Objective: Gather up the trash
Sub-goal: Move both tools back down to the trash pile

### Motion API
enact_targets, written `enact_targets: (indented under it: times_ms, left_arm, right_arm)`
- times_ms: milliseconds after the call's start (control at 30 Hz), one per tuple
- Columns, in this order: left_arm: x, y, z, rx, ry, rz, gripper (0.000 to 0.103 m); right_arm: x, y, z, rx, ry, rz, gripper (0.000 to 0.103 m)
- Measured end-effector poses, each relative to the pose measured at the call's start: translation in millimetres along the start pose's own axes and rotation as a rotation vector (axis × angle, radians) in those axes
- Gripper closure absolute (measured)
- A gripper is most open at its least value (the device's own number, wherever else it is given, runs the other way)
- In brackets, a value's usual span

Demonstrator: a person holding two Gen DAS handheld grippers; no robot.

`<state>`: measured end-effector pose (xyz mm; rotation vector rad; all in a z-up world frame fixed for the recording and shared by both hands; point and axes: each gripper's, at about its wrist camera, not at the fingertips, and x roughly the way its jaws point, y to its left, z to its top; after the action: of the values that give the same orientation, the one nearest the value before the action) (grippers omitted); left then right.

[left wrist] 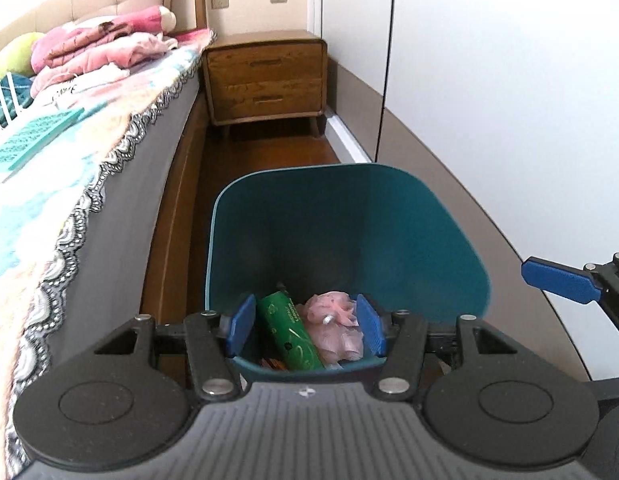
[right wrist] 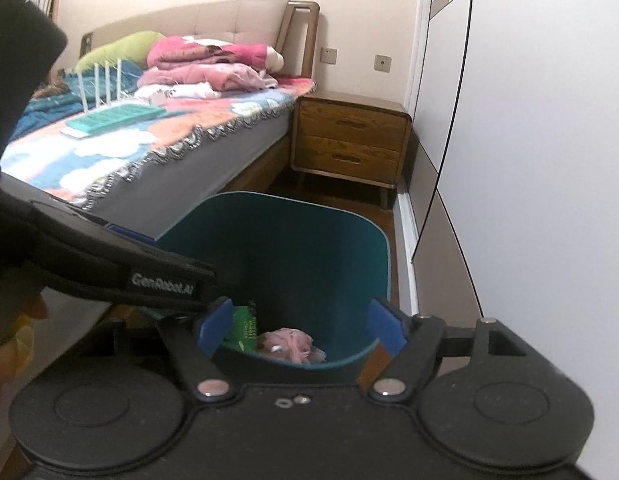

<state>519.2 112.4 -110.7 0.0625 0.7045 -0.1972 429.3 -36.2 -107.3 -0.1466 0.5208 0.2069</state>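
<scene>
A teal trash bin (left wrist: 409, 232) stands on the wooden floor between the bed and the white wardrobe; it also shows in the right wrist view (right wrist: 309, 248). Inside lie a green packet (left wrist: 289, 330), seen too in the right wrist view (right wrist: 245, 328), and a crumpled pink bag (left wrist: 337, 326), seen there as well (right wrist: 289, 342). My left gripper (left wrist: 305, 326) is open and empty over the bin's near rim. My right gripper (right wrist: 299, 330) is open and empty above the bin, beside the left one, whose body crosses the right wrist view.
A bed (left wrist: 89, 152) with a patterned cover, pink folded clothes (left wrist: 105, 44) and a teal board (right wrist: 117, 120) runs along the left. A wooden nightstand (left wrist: 265, 76) stands at the far end. White wardrobe doors (left wrist: 509, 100) close the right side.
</scene>
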Motion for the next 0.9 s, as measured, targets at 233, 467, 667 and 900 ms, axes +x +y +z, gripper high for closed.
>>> enact_targets:
  times_ms: [233,467,667,900]
  left_arm:
    - [-37,-18,-29,0.017,-0.035,-0.022,0.041]
    - [-62,-35,-67,0.033,-0.045,-0.044,0.04]
    - [-70,-43,-107,0.008,-0.029,-0.079,0.029]
    - [-62,-46,-170,-0.021,-0.009,-0.061,0.029]
  right_arm:
    - [-41,-8,-28,0.018,-0.025,0.037,0.023]
    - [-70,-10,-65,-0.009,-0.039,0.047,0.019]
    - [-85,-13,-109,0.059,-0.027,0.077,0.01]
    - [-86,-15,-177,0.118,0.061,0.079,0.0]
